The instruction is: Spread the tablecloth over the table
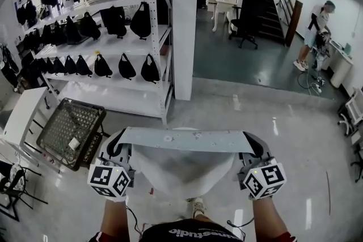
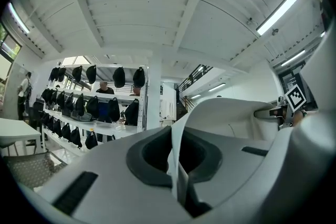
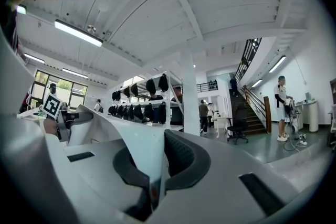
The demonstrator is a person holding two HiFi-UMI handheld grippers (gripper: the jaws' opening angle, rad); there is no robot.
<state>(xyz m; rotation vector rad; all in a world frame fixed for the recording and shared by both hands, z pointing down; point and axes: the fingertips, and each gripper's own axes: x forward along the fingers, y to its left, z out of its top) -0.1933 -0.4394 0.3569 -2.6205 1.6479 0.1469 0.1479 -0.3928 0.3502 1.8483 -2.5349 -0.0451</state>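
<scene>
The white tablecloth [image 1: 180, 140] is stretched level in the air between my two grippers, and its loose part sags below [image 1: 176, 174] in front of me. My left gripper [image 1: 118, 143] is shut on the cloth's left end, my right gripper [image 1: 253, 145] on its right end. In the left gripper view the jaws [image 2: 176, 165] pinch a fold of the tablecloth [image 2: 226, 113], which runs off toward the right gripper's marker cube [image 2: 295, 96]. In the right gripper view the jaws [image 3: 156, 178] clamp the tablecloth [image 3: 128, 136], which leads to the left gripper's cube [image 3: 52, 106].
A white shelf rack [image 1: 142, 37] with several black bags stands ahead on the left, beside a white pillar [image 1: 185, 25]. A wire basket [image 1: 71, 132] and a white table [image 1: 22, 113] are at my left. A person [image 1: 317, 31] stands far right near a staircase [image 1: 266, 3].
</scene>
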